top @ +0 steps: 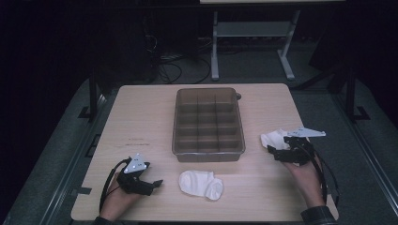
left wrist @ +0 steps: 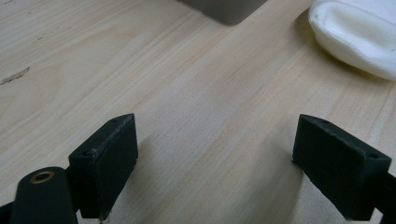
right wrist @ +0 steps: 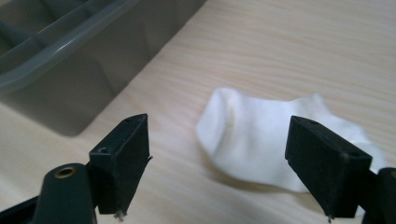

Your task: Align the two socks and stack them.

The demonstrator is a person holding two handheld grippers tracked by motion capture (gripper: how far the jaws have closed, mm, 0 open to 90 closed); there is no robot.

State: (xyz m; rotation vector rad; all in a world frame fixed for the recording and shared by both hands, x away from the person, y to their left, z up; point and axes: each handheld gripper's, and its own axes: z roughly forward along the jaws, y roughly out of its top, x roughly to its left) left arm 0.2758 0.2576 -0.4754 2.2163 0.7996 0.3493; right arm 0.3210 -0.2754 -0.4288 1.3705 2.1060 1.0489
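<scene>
Two white socks lie on the wooden table [top: 141, 122]. One sock [top: 202, 183] rests in front of the grey divided box [top: 209, 122]; its edge appears in the left gripper view [left wrist: 359, 37]. The other sock [top: 274, 138] lies right of the box. My right gripper [top: 274, 152] is just behind that sock and points left. In the right gripper view the jaws [right wrist: 217, 158] stand open, with the sock [right wrist: 261, 135] on the table ahead of them, untouched. My left gripper [top: 152, 185] rests at the front left, open over bare wood [left wrist: 215, 154], with nothing between its jaws.
The box has several compartments and sits mid-table; its corner shows in the left gripper view [left wrist: 224, 9] and its wall in the right gripper view [right wrist: 70, 56]. Beyond the table's far edge stand a white desk frame [top: 253, 37] and cables on the dark floor.
</scene>
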